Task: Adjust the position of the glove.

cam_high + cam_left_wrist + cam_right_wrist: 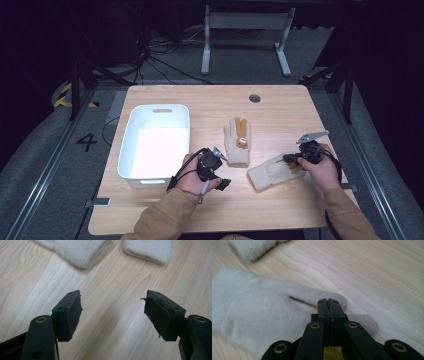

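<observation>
A: High view: the wooden bench carries a white bin at the left, one cream glove upright in the middle, and a second glove lying slantwise at the right. That view alone shows the bin and both forearms.

B: The right gripper sits over the slanted glove's finger end. The right hand is wrapped round its body, sleeve coming up from the bottom edge.

A: The right gripper view gets close: fingers pressed together, tips down on the glove. Whether any fabric is pinched between them cannot be told. The other glove's cuff sits at the top left.

B: Left gripper: the left hand holds it just right of the bin, low over the bench, pointing right.

A: The left gripper view confirms the fingers are apart, with nothing between them but bare bench. Two glove cuffs lie across the top edge, the middle glove's and the slanted one's, well clear of the tips.
</observation>
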The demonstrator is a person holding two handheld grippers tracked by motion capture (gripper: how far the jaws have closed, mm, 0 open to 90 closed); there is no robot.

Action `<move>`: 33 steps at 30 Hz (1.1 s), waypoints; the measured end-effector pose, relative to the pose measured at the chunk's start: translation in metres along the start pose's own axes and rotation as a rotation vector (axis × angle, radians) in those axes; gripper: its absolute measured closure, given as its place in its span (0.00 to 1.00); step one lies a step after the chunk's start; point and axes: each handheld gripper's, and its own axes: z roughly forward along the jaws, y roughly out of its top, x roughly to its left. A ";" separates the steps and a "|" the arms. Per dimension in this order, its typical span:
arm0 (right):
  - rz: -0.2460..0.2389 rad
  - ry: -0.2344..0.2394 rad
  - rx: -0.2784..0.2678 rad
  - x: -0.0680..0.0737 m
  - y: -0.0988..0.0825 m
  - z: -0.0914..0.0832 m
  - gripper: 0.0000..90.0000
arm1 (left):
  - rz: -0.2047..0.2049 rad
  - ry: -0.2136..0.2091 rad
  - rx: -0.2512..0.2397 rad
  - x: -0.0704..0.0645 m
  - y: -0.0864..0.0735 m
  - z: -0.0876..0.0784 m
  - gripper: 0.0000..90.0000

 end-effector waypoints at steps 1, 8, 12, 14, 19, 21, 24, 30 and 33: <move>-0.002 0.001 0.010 0.002 -0.003 -0.002 1.00 | 0.001 -0.005 0.004 0.000 0.002 0.001 0.34; -0.018 0.001 0.033 0.009 -0.010 -0.009 1.00 | 0.014 -0.015 0.000 -0.001 0.007 0.003 0.34; -0.025 -0.006 0.026 0.010 -0.013 -0.011 1.00 | 0.020 -0.014 -0.017 -0.002 0.009 0.004 0.35; -0.028 -0.016 0.004 0.013 -0.012 -0.014 1.00 | 0.019 -0.018 -0.023 -0.001 0.010 0.003 0.35; -0.060 0.014 -0.060 0.024 -0.003 -0.017 0.98 | 0.013 -0.012 -0.025 0.000 0.009 0.002 0.35; -0.071 0.023 -0.050 0.027 -0.002 -0.012 0.98 | 0.010 -0.013 -0.023 0.000 0.008 0.002 0.35; -0.085 0.033 -0.029 0.031 -0.001 -0.008 0.98 | 0.010 -0.011 -0.024 0.001 0.008 0.001 0.35; -0.131 0.076 -0.005 0.039 0.000 -0.001 0.99 | 0.000 -0.011 -0.028 0.003 0.007 0.001 0.35; -0.162 0.096 0.002 0.047 0.001 0.002 0.99 | 0.006 -0.015 -0.026 0.002 0.009 0.001 0.35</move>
